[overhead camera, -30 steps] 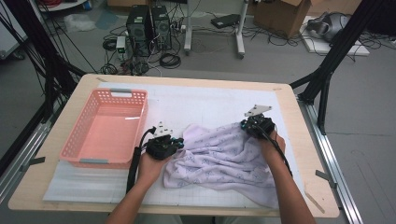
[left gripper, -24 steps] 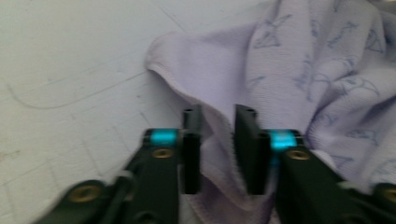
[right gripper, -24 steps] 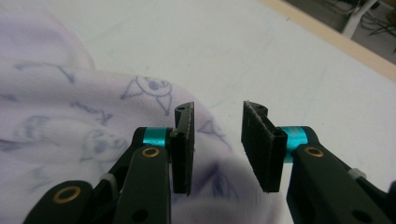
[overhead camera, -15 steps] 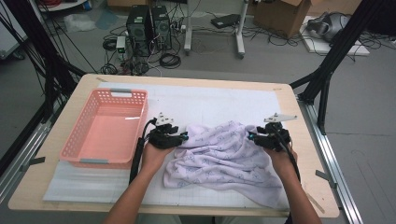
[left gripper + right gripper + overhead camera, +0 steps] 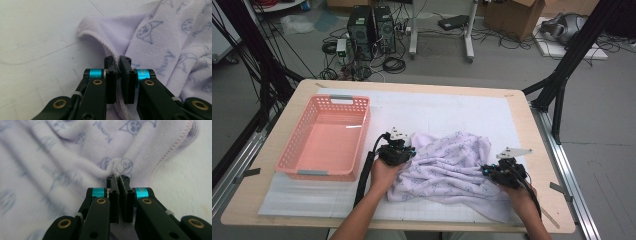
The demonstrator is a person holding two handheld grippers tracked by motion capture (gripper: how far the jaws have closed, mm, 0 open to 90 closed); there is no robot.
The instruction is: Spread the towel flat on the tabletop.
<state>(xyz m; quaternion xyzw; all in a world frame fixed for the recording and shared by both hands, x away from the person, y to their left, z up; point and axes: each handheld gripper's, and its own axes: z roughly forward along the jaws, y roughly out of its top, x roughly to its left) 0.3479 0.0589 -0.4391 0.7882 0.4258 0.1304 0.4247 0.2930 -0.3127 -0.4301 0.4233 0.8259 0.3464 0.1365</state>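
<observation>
Lilac towel (image 5: 452, 167) sits crumpled mid-surface (image 5: 437, 107), right of the pink basket (image 5: 324, 137), long axis running roughly left-right but sloping toward the near right corner. Left tongs (image 5: 117, 61) just closed and pinch its hem, right tongs (image 5: 118, 180) just closed on a fold near its edge. I'd pull both apart evenly, low and slow, so neither pinch slips

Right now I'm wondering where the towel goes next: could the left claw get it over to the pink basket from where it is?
Probably yes. The left claw is shut on the towel edge, right beside the basket, with nothing between them, and the basket is empty. The right claw grips the far edge, so it must follow or release.
</observation>
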